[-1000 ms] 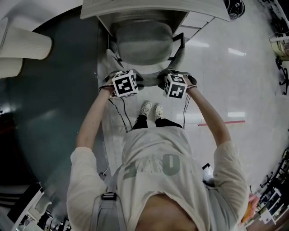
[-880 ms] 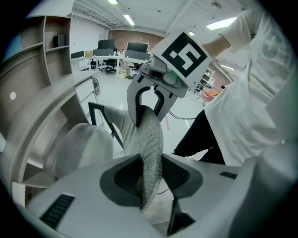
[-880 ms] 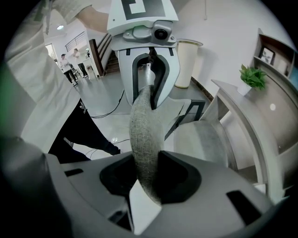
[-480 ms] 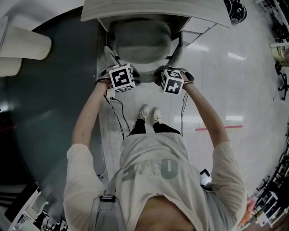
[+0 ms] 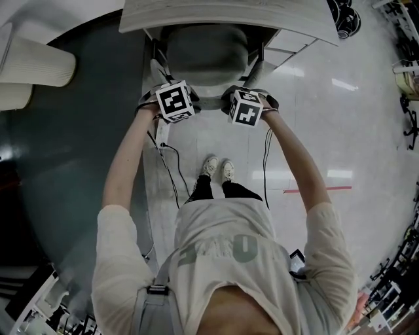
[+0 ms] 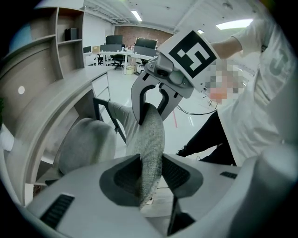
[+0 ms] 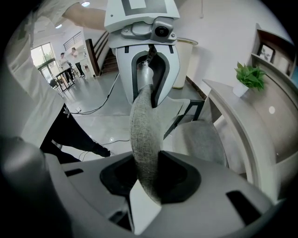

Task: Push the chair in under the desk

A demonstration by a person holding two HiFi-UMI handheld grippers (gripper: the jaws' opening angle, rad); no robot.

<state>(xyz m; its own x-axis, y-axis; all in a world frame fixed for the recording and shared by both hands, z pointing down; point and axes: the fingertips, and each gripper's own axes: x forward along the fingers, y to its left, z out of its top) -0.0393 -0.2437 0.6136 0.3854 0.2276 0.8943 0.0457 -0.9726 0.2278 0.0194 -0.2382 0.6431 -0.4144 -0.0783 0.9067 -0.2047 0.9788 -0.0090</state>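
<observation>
Beneath the head camera spreads a pale, glossy floor (image 5: 314,131), with a darker curved patch at its left. At the top of that view lies the light tabletop (image 5: 196,16), its near edge turned toward the person (image 5: 226,262), who stands behind the chair (image 5: 196,72) with both arms stretched forward.

The chair sits straight ahead of the person, facing the tabletop. The far part of its grey seat (image 5: 206,55) passes beneath the tabletop's edge, while most of the seat and the whole backrest (image 6: 151,139) show out in front of it. Dark frame bars (image 5: 256,62) run beside the seat on the right.

The left tongs (image 6: 150,179) grip the backrest's top edge near its left end; the grey fabric stands between the pads and both press on it. The right tongs (image 7: 150,179) clamp the same edge near its right end, the fabric pinched between their pads. Each gripper view looks along the fabric ridge to the other tongs at its far end.

The left marker cube (image 5: 175,101) and the right marker cube (image 5: 247,108) sit well apart above the backrest in the head view. Thin cables (image 5: 171,170) trail down over the floor on either side of the white shoes (image 5: 218,168). A small green plant (image 7: 251,76) stands on a pale ledge at the right of the right gripper view. A short red strip (image 5: 317,190) marks the floor to the person's right.
</observation>
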